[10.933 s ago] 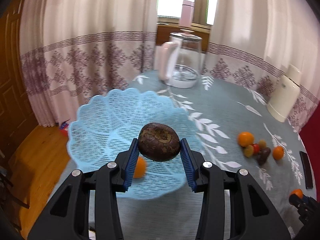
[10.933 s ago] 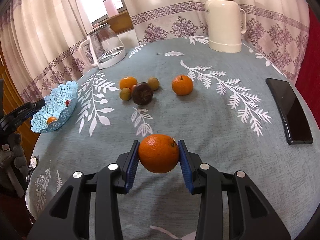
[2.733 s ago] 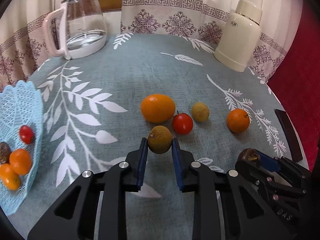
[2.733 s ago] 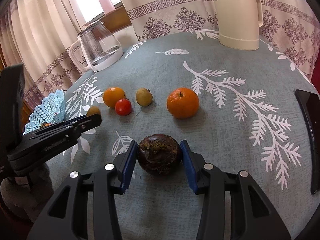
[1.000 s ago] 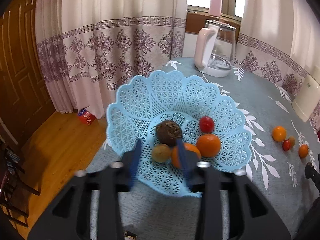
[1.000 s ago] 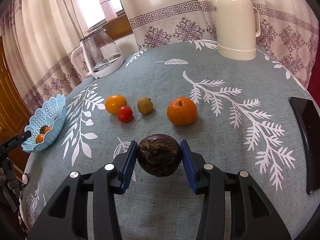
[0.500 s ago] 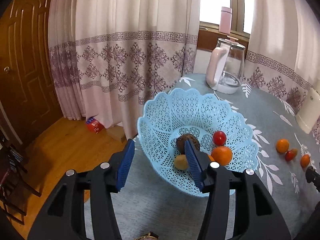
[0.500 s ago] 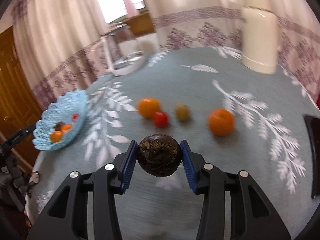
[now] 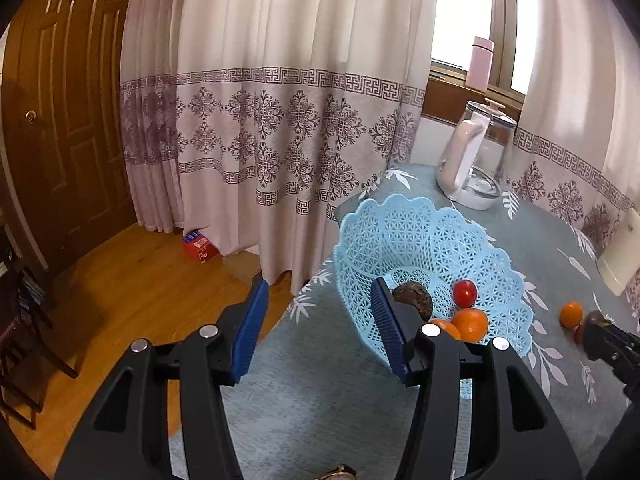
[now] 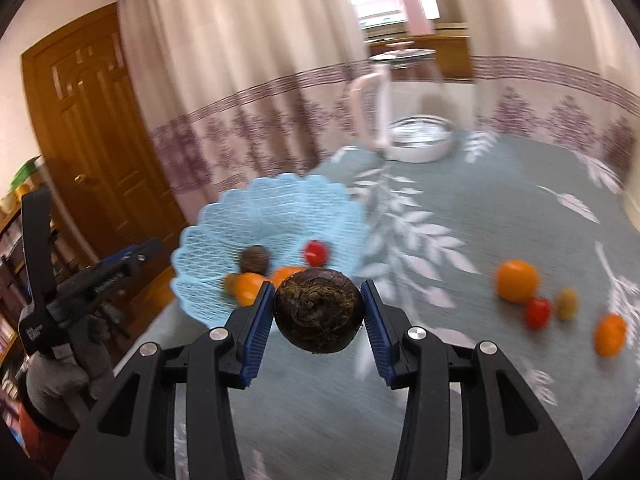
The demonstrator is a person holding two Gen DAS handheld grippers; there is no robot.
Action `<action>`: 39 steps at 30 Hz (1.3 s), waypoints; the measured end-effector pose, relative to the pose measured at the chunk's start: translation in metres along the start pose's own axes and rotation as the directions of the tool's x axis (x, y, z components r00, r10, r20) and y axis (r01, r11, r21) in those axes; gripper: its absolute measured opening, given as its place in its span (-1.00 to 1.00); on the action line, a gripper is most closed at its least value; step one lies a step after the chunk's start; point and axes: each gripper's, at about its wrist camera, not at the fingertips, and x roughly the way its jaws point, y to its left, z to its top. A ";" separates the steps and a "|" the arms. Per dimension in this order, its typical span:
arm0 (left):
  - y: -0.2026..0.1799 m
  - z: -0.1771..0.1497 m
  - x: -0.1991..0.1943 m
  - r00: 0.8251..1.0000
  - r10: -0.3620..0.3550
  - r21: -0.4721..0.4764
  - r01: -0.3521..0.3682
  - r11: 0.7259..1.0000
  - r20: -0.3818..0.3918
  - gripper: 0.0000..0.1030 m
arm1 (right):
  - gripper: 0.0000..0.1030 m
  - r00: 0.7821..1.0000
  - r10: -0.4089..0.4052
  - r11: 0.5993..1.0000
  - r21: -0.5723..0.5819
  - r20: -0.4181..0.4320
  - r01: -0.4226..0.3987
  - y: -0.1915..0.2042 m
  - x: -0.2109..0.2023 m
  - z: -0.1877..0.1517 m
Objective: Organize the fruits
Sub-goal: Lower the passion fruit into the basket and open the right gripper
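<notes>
My right gripper (image 10: 318, 314) is shut on a dark brown round fruit (image 10: 319, 311), held above the table just in front of the light blue lattice basket (image 10: 224, 216). Inside the basket lie a dark fruit (image 10: 253, 259), a red tomato (image 10: 316, 252) and oranges (image 10: 248, 286). In the left wrist view the same basket (image 9: 404, 224) holds a dark fruit (image 9: 414, 296), a tomato (image 9: 465, 293) and oranges (image 9: 471, 323). My left gripper (image 9: 318, 324) is open and empty, at the basket's left side over the table edge. Loose on the cloth are an orange (image 10: 517, 281), a tomato (image 10: 538, 312), a small green fruit (image 10: 567, 303) and another orange (image 10: 610, 334).
A glass kettle with a pale handle (image 9: 476, 164) stands behind the basket, and a cream thermos (image 9: 622, 256) at the right edge. Curtains (image 9: 280, 100) hang past the table's far edge, with wooden floor and a red box (image 9: 199, 247) below. A gloved hand (image 10: 60, 368) holds the left gripper.
My right gripper has swung left toward the basket with the dark fruit in it. My left gripper has drawn back and left from the basket and stays open.
</notes>
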 end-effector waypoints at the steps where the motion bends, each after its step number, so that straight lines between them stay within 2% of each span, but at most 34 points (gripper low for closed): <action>1: 0.000 0.001 0.000 1.000 0.001 -0.001 -0.001 1.000 0.001 0.09 | -0.13 1.000 0.016 1.000 -0.005 -0.010 -0.016 0.007 0.006 0.002; 4: 0.002 0.001 -0.001 1.000 -0.001 -0.007 0.001 1.000 0.001 0.20 | -0.13 0.998 0.053 0.999 -0.009 -0.043 -0.054 0.020 0.023 0.006; 10: 0.004 0.001 0.001 1.000 -0.008 -0.017 0.007 1.000 -0.006 0.21 | -0.13 0.992 0.069 0.997 -0.008 -0.108 -0.070 0.031 0.053 0.011; 14: 0.004 0.000 0.003 1.000 -0.009 -0.021 0.009 1.000 -0.012 0.22 | -0.13 0.991 0.069 0.998 0.019 -0.117 -0.067 0.027 0.060 0.011; 27: -0.002 -0.001 0.001 1.000 -0.016 -0.009 0.016 1.000 -0.009 0.23 | -0.12 0.998 0.039 0.994 0.109 -0.053 -0.033 -0.004 0.027 0.000; 31: -0.005 -0.002 0.000 1.000 -0.018 -0.006 0.018 1.000 -0.008 0.42 | -0.12 0.998 0.021 0.989 0.146 -0.056 -0.013 -0.018 0.019 -0.012; 39: -0.019 -0.004 -0.004 0.999 -0.045 0.019 0.045 0.999 -0.012 0.51 | -0.12 0.998 -0.037 0.973 0.223 -0.059 0.050 -0.052 0.003 -0.033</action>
